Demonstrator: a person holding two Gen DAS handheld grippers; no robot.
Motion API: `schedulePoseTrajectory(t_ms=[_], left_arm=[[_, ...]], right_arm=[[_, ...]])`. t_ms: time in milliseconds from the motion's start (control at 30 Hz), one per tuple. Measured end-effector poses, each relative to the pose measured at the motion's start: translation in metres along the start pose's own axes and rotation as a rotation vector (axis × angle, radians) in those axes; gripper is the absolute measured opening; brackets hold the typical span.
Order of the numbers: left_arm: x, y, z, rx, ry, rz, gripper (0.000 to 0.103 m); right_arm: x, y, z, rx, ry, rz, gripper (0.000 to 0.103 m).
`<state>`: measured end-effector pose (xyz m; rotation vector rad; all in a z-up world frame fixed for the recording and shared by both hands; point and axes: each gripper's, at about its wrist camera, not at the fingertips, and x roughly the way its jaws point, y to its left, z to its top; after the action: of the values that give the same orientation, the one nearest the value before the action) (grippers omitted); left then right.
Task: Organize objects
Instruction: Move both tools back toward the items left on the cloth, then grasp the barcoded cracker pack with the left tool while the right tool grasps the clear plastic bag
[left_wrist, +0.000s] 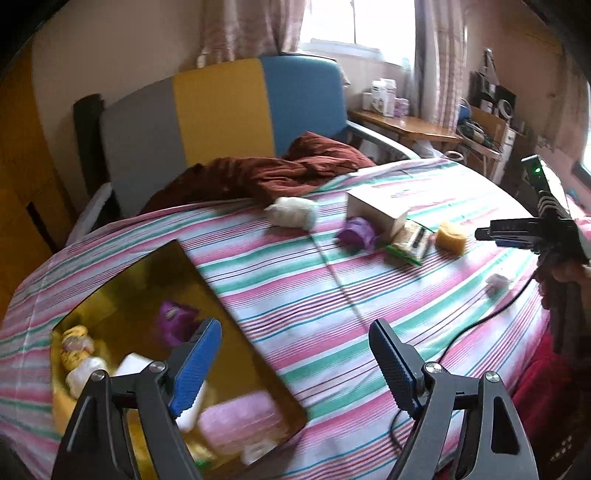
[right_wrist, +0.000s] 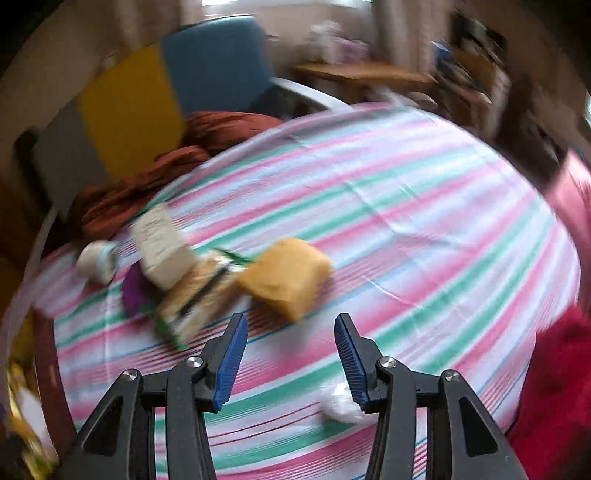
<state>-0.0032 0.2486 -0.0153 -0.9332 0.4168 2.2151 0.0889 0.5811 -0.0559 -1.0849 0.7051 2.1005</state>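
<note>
A bed covered with a pink, green and white striped sheet (left_wrist: 332, 280) fills both views. On its near left lies an open gold-lined cardboard box (left_wrist: 207, 280) holding a purple packet (left_wrist: 171, 323), a pink soft pack (left_wrist: 240, 417), a white block (left_wrist: 131, 363) and some yellow and white wrapped items (left_wrist: 79, 350).

The left gripper (left_wrist: 295, 354) hovers with its blue-padded fingers spread wide and nothing between them; its left finger (left_wrist: 197, 369) hangs over the open box, its right finger over the bare sheet.

Farther across the sheet a loose cluster lies in a row: a white crumpled bundle (left_wrist: 291, 216) at the far left, then a purple crumpled wrapper (left_wrist: 356, 234) touching a white rectangular carton (left_wrist: 376, 208), a green-edged flat snack packet (left_wrist: 410, 242) just beside the carton, and a yellow-orange sponge-like block (left_wrist: 450, 236) to the right. A small white wrapped item (left_wrist: 496, 282) sits apart, nearer and to the right.

The right gripper (right_wrist: 291, 358) shows in its own blurred view with fingers apart and empty, held above the sheet near the yellow-orange block (right_wrist: 284, 277); the small white item (right_wrist: 341, 404) lies just under its right finger. From the left view the right gripper (left_wrist: 495, 234) is seen side-on at the right edge, beyond the block.

A dark red rumpled blanket (left_wrist: 266, 170) lies at the far end against a grey, yellow and blue headboard (left_wrist: 221, 114). A black cable (left_wrist: 469, 328) trails over the right of the sheet.
</note>
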Motion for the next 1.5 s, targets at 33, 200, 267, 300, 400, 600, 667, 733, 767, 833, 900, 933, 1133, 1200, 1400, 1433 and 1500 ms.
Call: schedulePoseTrajectory(t_ms=[33, 200, 267, 300, 400, 600, 667, 733, 767, 833, 900, 933, 1133, 1200, 1400, 1433, 1500], left_arm=[[0.006, -0.005, 0.004, -0.002, 0.011, -0.020, 0.083], [0.034, -0.036, 0.022, 0.046, 0.034, -0.061, 0.083], [0.048, -0.051, 0.031, 0.073, 0.050, -0.081, 0.082], [0.056, -0.059, 0.035, 0.083, 0.059, -0.095, 0.082], [0.074, -0.077, 0.044, 0.109, 0.079, -0.128, 0.081], [0.115, -0.103, 0.061, 0.149, 0.118, -0.163, 0.080], [0.125, -0.107, 0.065, 0.158, 0.120, -0.173, 0.079], [0.138, -0.114, 0.070, 0.171, 0.122, -0.170, 0.079], [0.144, -0.117, 0.072, 0.178, 0.123, -0.175, 0.079], [0.155, -0.124, 0.074, 0.194, 0.132, -0.183, 0.079], [0.168, -0.131, 0.075, 0.216, 0.138, -0.190, 0.079], [0.172, -0.134, 0.075, 0.226, 0.136, -0.189, 0.079], [0.200, -0.147, 0.082, 0.253, 0.147, -0.192, 0.080], [0.211, -0.150, 0.082, 0.253, 0.177, -0.203, 0.078], [0.206, -0.159, 0.073, 0.273, 0.212, -0.244, 0.047], [0.202, -0.159, 0.068, 0.277, 0.212, -0.249, 0.046], [0.192, -0.156, 0.060, 0.264, 0.220, -0.256, 0.046]], right_arm=[[-0.001, -0.008, 0.002, 0.038, -0.004, 0.005, 0.049], [-0.008, -0.039, 0.006, 0.197, -0.033, 0.050, 0.051], [-0.007, -0.048, 0.007, 0.239, -0.027, 0.083, 0.051], [-0.007, -0.050, 0.007, 0.251, -0.028, 0.092, 0.051], [-0.013, -0.059, 0.007, 0.294, -0.053, 0.124, 0.051], [-0.003, -0.063, 0.008, 0.334, -0.012, 0.183, 0.056], [-0.001, -0.060, 0.009, 0.329, -0.002, 0.204, 0.056], [0.000, -0.059, 0.010, 0.318, 0.005, 0.214, 0.056], [0.001, -0.057, 0.009, 0.314, 0.009, 0.219, 0.056], [0.002, -0.056, 0.008, 0.303, 0.021, 0.230, 0.057], [0.003, -0.051, 0.008, 0.289, 0.030, 0.239, 0.057], [0.003, -0.050, 0.008, 0.282, 0.032, 0.241, 0.057], [0.008, -0.046, 0.008, 0.264, 0.051, 0.253, 0.057], [0.009, -0.045, 0.009, 0.258, 0.053, 0.252, 0.057], [0.009, -0.054, 0.010, 0.279, 0.044, 0.236, 0.057], [0.008, -0.056, 0.010, 0.286, 0.042, 0.234, 0.057], [0.009, -0.057, 0.010, 0.292, 0.044, 0.230, 0.057]])
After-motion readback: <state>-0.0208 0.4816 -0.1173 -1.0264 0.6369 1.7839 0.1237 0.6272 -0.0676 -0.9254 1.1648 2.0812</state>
